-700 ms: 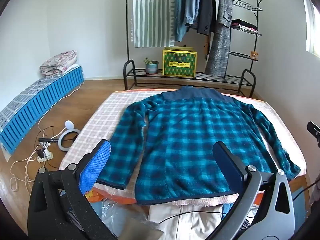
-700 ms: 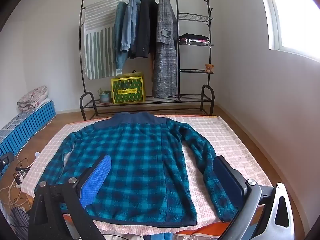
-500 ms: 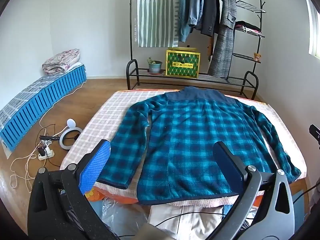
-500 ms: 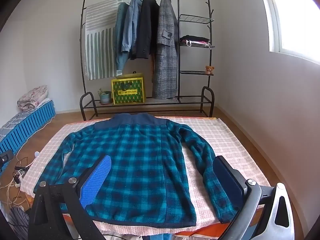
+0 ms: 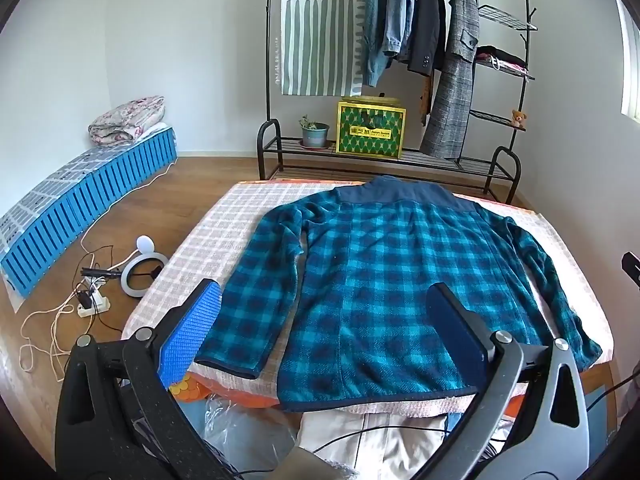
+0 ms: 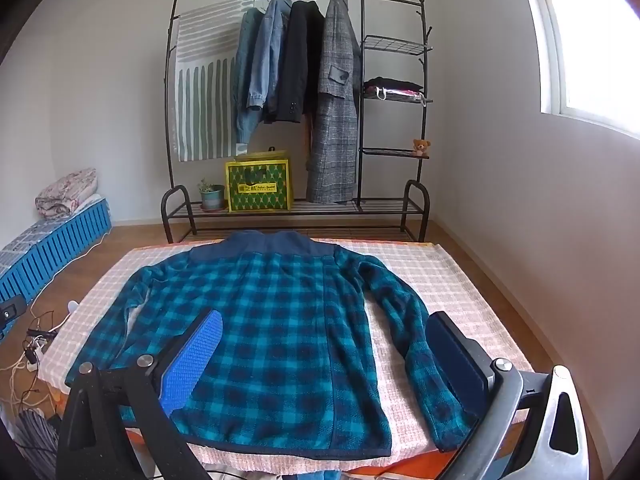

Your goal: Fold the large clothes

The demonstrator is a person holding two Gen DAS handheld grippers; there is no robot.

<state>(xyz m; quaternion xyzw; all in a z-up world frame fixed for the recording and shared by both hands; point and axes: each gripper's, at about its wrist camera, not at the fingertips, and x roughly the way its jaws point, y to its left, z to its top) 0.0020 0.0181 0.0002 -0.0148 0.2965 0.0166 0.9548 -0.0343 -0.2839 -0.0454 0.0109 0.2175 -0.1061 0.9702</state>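
The teal-and-navy checked fleece jacket (image 6: 276,332) lies flat, back up, on the pink-checked padded table (image 6: 452,280). The left gripper (image 5: 324,320) and right gripper (image 6: 324,344) hover fully spread, holding nothing. Risk: thick pile, probably springy, may slip from a shallow pinch; a cuff (image 5: 228,364) near the table edge could drop off.

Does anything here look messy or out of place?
Mostly tidy: the plaid jacket lies flat on the checked cloth, sleeves spread. The only clutter is a tangle of cables and a power strip on the floor beside it.
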